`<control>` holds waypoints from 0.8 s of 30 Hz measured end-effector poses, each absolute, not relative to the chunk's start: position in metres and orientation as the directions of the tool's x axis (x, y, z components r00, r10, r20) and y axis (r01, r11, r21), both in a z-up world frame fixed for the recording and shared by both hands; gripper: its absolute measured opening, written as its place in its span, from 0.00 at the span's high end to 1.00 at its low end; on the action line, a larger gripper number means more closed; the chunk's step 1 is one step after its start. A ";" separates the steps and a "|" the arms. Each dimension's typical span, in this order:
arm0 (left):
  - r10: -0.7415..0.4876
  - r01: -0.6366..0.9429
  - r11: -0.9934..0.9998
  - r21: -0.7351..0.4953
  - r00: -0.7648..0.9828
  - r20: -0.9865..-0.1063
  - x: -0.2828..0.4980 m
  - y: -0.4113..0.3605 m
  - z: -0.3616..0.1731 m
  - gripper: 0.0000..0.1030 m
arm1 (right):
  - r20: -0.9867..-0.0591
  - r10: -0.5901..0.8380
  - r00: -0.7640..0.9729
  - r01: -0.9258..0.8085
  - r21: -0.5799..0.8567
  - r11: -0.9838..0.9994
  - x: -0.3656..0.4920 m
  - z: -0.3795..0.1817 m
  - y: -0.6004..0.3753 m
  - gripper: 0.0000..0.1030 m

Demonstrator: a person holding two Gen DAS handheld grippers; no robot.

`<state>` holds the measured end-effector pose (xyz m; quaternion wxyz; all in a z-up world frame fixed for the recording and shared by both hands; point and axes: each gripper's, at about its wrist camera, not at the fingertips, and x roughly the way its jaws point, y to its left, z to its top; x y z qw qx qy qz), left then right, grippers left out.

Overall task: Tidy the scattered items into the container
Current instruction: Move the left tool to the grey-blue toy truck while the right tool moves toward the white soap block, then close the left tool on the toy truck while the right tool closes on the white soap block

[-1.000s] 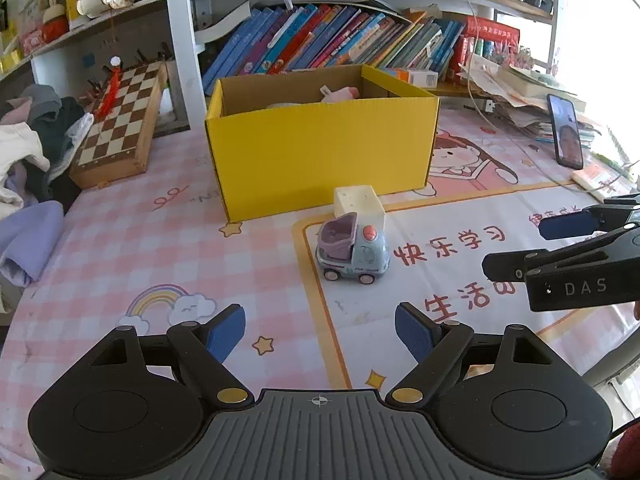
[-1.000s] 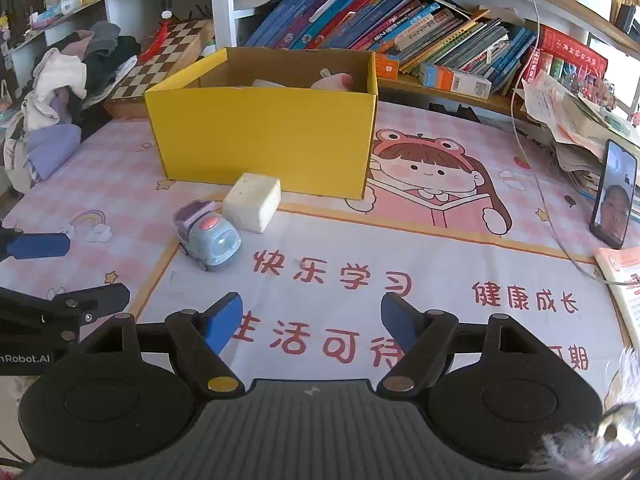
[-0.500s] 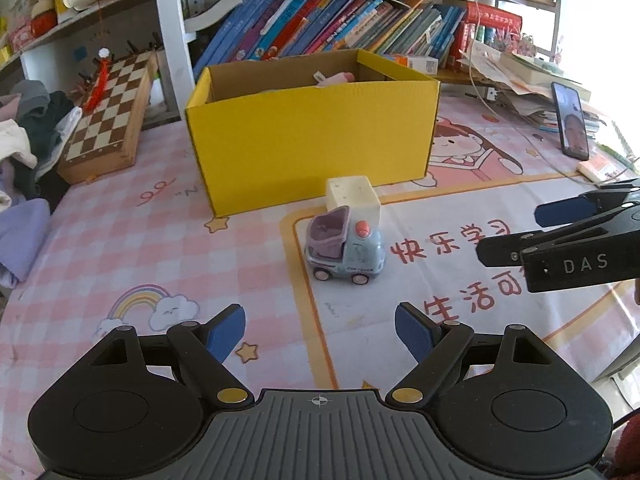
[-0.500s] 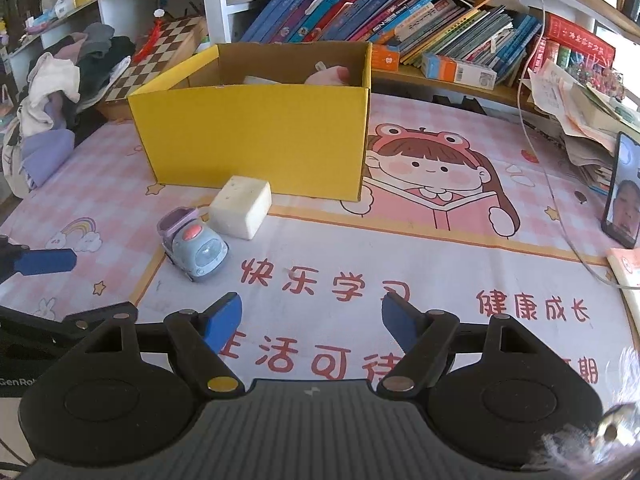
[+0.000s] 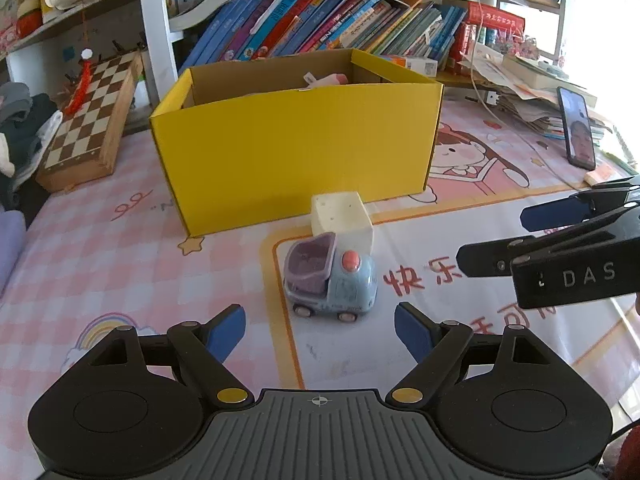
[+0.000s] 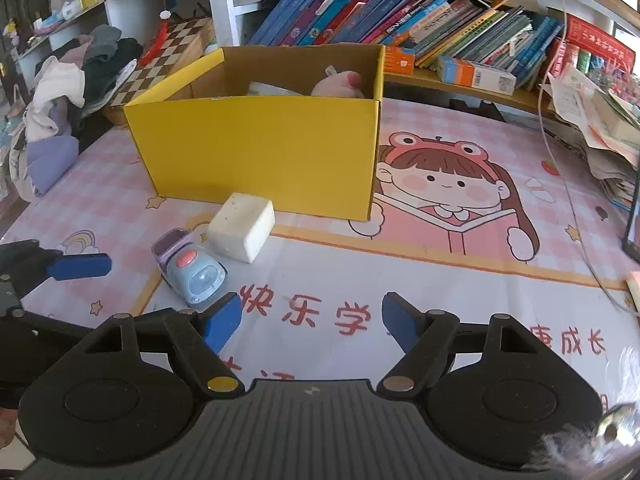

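Pink checked tablecloth (image 5: 100,248) with cartoon prints covers the desk, and since a second ago the left wrist view has drawn closer over it: the toy truck and the yellow box both loom larger and sit more centred between the fingers. I read that as the approach to the truck's pick-up being nearly done, with nothing yet gripped.

Nearest to the box-facing cameras, the left gripper (image 5: 320,332) is spread wide and empty, its blue pads just short of the toy truck (image 5: 330,278). The right gripper (image 6: 312,318) is likewise spread and holds nothing; it hangs to the truck's right, and the truck (image 6: 192,274) lies just past its left pad.

Just behind the truck, between it and the yellow cardboard box (image 5: 296,152), stands a cream foam block (image 5: 340,216), touching or nearly touching the truck; I cannot tell which. It sits near the box's front wall.

Counted: one toy truck and one foam block are left outside the box, so two items are still to go. Inside the box, one pink toy (image 6: 338,84) and something pale and flat beside it show above the rim. One box, two grippers.

Beyond the box, a chessboard (image 5: 94,120) leans to its left, a row of books (image 5: 320,24) fills the shelf behind it, and one phone (image 5: 578,128) stands propped to its right
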<state>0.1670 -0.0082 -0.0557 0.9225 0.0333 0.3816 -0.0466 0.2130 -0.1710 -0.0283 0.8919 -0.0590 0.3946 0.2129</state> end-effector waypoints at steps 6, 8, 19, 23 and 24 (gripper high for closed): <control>-0.063 0.122 0.992 0.033 0.702 -0.709 0.182 -0.012 -0.061 0.19 | -0.735 0.338 0.588 -0.427 0.073 0.901 0.225 -0.031 -0.172 0.26; -0.065 0.124 0.992 0.032 0.702 -0.709 0.187 -0.014 -0.063 0.20 | -0.737 0.336 0.586 -0.422 0.076 0.903 0.229 -0.032 -0.174 0.26; -0.083 0.130 0.991 0.010 0.685 -0.724 0.203 -0.014 -0.071 0.35 | -0.750 0.333 0.572 -0.416 0.084 0.905 0.242 -0.037 -0.174 0.26; -0.095 0.136 0.991 -0.003 0.679 -0.728 0.204 -0.011 -0.072 0.38 | -0.754 0.332 0.567 -0.414 0.087 0.906 0.247 -0.039 -0.174 0.26; -0.099 0.136 0.991 -0.008 0.677 -0.729 0.204 -0.010 -0.072 0.38 | -0.755 0.332 0.565 -0.414 0.089 0.906 0.248 -0.040 -0.173 0.26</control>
